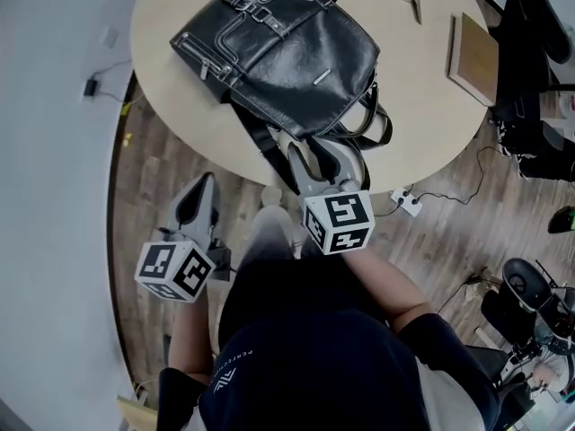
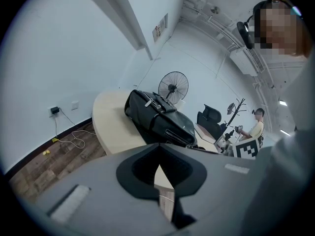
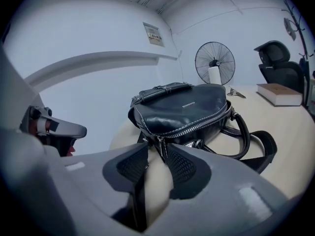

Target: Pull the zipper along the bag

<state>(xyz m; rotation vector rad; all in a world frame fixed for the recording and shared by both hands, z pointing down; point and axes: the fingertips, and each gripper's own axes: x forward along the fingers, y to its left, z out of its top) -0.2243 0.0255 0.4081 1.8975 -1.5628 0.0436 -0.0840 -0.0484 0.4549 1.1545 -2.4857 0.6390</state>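
Closest to the lens, dark shirt of the person (image 1: 296, 357), both grippers just beyond it. Right gripper (image 1: 323, 155) at the near edge of the tabletop (image 1: 413, 106), jaws wide apart and gripping nothing. Right gripper view: zipper pull (image 3: 160, 142) just at the jaw tips, not pressed. Left gripper (image 1: 203, 189) lower, beside the table edge and over the floor (image 1: 449, 241), jaws closed and empty.

Black bag (image 1: 278, 52) lying flat on the tabletop, zipper (image 3: 197, 126) along the side facing the person, apparently not pulled yet.

Possible trouble: closing beside the small pull and catching the strap (image 1: 260, 137) or the leather instead. Also likely: dragging the whole bag toward the edge, with no second hold on it.
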